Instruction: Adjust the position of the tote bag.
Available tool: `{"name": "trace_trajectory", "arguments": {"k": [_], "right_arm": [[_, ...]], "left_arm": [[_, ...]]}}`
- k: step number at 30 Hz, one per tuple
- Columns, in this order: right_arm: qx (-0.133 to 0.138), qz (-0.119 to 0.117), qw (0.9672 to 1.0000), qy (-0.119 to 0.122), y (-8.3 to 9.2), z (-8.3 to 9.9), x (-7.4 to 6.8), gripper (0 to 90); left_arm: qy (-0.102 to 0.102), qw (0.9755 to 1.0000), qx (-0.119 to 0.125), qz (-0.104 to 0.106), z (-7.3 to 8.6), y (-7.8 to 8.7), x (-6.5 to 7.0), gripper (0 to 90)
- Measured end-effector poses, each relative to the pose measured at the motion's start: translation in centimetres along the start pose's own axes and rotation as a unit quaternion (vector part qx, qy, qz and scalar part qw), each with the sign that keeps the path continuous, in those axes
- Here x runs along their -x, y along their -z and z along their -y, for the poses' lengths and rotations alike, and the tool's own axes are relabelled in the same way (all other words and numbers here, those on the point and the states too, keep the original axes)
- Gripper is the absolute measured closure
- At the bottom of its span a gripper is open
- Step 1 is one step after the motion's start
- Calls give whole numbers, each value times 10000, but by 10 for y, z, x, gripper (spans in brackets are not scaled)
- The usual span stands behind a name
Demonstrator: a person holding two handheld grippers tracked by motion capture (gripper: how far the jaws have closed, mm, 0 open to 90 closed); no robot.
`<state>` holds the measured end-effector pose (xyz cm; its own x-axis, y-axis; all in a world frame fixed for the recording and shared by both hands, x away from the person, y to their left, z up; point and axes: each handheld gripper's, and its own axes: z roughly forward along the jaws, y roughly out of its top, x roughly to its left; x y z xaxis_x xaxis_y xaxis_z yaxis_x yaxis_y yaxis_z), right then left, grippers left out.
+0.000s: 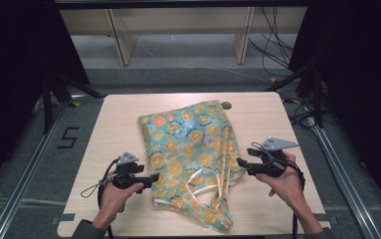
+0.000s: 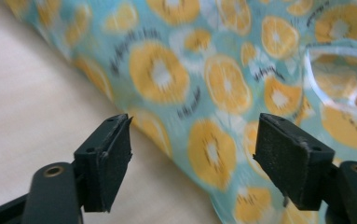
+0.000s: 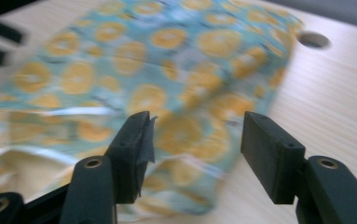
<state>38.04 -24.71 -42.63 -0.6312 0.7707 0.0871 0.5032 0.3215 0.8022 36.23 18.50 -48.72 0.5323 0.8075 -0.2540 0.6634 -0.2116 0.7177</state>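
Observation:
A teal bag printed with orange slices (image 1: pixel 190 149) lies flat in the middle of the wooden table (image 1: pixel 113 114), its white ribbon handles (image 1: pixel 213 186) toward the near edge. My left gripper (image 1: pixel 153 178) is at the bag's left edge, open, with the bag's printed edge (image 2: pixel 204 116) just beyond its jaws. My right gripper (image 1: pixel 239 163) is at the bag's right edge, open, and the bag's side (image 3: pixel 185 102) lies past its gap. Neither holds anything.
A round cable hole (image 1: pixel 226 105) sits in the table near the far edge, behind the bag. Metal frame rails (image 1: pixel 34 164) run along both sides of the table. Cables (image 1: pixel 272 45) lie on the floor beyond.

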Motion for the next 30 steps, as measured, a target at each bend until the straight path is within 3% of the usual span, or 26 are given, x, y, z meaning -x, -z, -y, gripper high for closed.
{"name": "trace_trajectory", "arguments": {"k": [3,4,6,9,10,11,12,13,14,15,18,19,20,21,22,23,24,26,27,29,30], "right_arm": [[-107,253,9995,-153,-18,-3,18,416],[-201,377,9990,-104,-24,-3,24,413],[-341,438,9984,-145,-36,-5,31,398],[-746,326,9957,-434,-58,-3,33,386],[-830,418,9947,-448,-66,0,32,385],[-904,453,9947,-210,-73,3,33,383],[-1069,416,9931,-243,-77,5,31,384],[-1113,407,9928,-168,-82,8,29,396],[-1250,395,9910,-274,-84,10,26,430],[-1317,409,9902,-205,-84,10,25,502],[-1369,272,9902,-80,-86,12,20,780],[-1492,259,9881,251,-85,14,25,849],[-1497,261,9878,355,-85,16,27,894],[-1442,208,9886,384,-85,17,27,900],[-1499,203,9874,458,-83,17,26,900],[-1407,241,9894,262,-83,17,22,900],[-1432,161,9888,383,-80,18,22,900],[-1328,145,9906,309,-75,21,12,900],[-1347,112,9903,323,-72,23,7,900],[-1506,-65,9863,668,-63,27,1,900],[-1524,-101,9857,711,-59,29,-3,900]], "left_arm": [[126,9999,11,-68,6,-2,3,218],[20,10000,-59,-63,6,-1,2,214],[-19,9998,-39,-172,6,-3,5,202],[53,9999,-97,-84,7,-9,5,225],[-15,9999,-123,-88,6,-12,6,241],[-79,9999,-127,-82,5,-16,6,268],[-244,9994,-237,-91,5,-19,6,311],[-279,9992,-264,-62,4,-23,7,356],[-369,9988,-304,-85,4,-27,7,391],[-505,9980,-369,-103,4,-30,7,467],[-832,9953,-393,-296,2,-37,5,685],[-993,9935,-439,-345,0,-37,3,742],[-1012,9935,-365,-379,0,-37,4,787],[-1099,9927,-306,-388,-1,-37,3,826],[-1140,9919,-388,-403,-2,-35,2,842],[-1155,9917,-342,-447,-2,-33,1,852],[-1202,9909,-355,-495,-2,-31,0,859],[-1206,9907,-313,-551,-2,-27,-3,862],[-1155,9915,-285,-534,-2,-25,-5,862],[-1177,9912,-259,-551,-2,-22,-9,862],[-1006,9934,-91,-545,0,-22,-8,862]]}}
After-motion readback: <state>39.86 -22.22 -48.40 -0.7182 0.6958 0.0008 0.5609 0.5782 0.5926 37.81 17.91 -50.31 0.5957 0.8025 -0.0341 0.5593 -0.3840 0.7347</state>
